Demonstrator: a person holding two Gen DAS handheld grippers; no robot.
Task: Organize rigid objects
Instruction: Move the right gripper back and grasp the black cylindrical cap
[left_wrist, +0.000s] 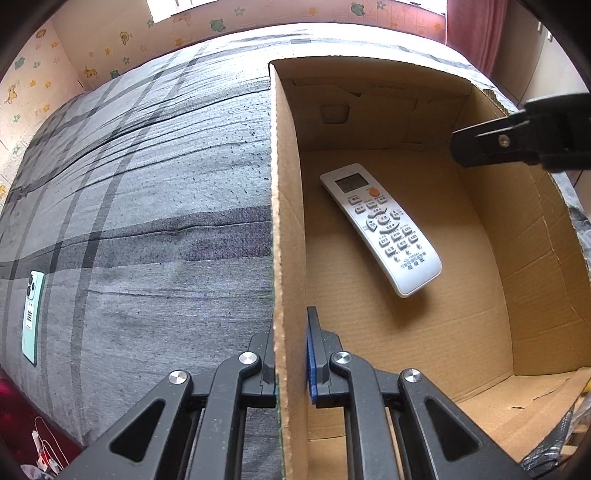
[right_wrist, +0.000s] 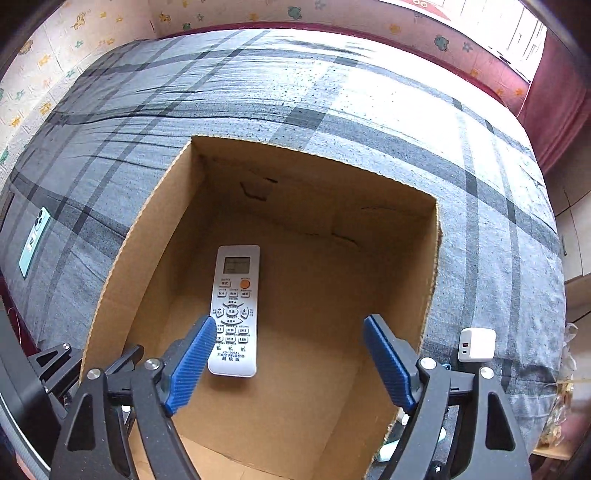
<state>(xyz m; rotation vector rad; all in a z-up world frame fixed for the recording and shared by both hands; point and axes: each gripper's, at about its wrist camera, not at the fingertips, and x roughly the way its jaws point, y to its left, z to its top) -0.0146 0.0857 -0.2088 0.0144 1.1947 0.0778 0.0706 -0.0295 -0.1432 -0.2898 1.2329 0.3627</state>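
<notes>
My left hand-held gripper (left_wrist: 291, 354) is clamped on the left wall of the open brown cardboard box (left_wrist: 286, 236); my right hand-held gripper (right_wrist: 290, 363) hangs above it, jaws wide apart and holding nothing. The white remote control (right_wrist: 233, 310) lies flat on the box floor. The box sits on a grey plaid bedsheet (right_wrist: 332, 99), a mint-green phone (right_wrist: 34, 242) to its left, a white charger block (right_wrist: 476, 344) to its right, cartoon-patterned wallpaper (left_wrist: 110, 48) beyond

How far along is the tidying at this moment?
Done: the remote lies flat on the floor of the cardboard box. In hand: the left gripper is clamped on the box wall; the right gripper is open and empty above it. Left: the phone and white charger on the bedcover.
</notes>
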